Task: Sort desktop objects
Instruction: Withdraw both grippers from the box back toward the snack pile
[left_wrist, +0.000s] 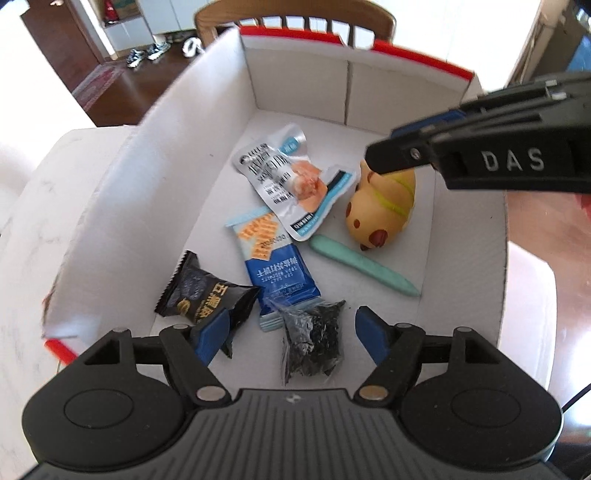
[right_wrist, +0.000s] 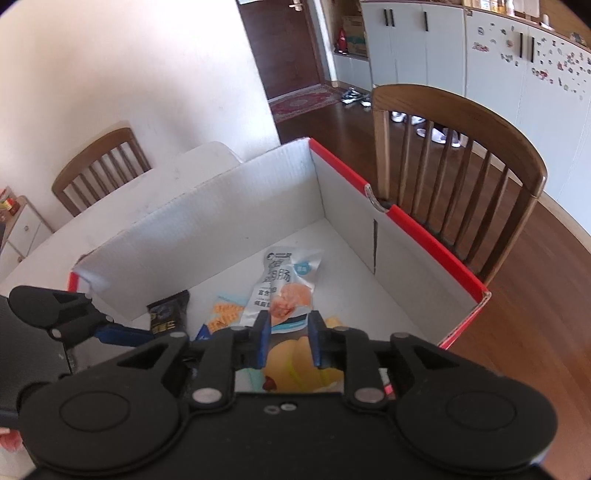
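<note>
Jaws on both grippers are apart with nothing between them: the left gripper (left_wrist: 288, 332) spread wide over a clear bag of dark bits (left_wrist: 314, 339), the right gripper (right_wrist: 288, 341) only a little, above the yellow toy (left_wrist: 380, 206). Everything sits inside the white box with red edges (left_wrist: 207, 155) on the tabletop (left_wrist: 29, 221). "DAS" is readable on the right gripper's body. The silver sausage packet (left_wrist: 284, 177) runs diagonally, its print too warped to read. The blue snack bar (left_wrist: 275, 266) points near-to-far, the black wrapper (left_wrist: 203, 291) partly hidden by a blue pad, and the green stick (left_wrist: 364, 269) angles near-right.

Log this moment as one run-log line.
left gripper: open, empty | right gripper: open over yellow toy | box: snack packets, toy, green stick
</note>
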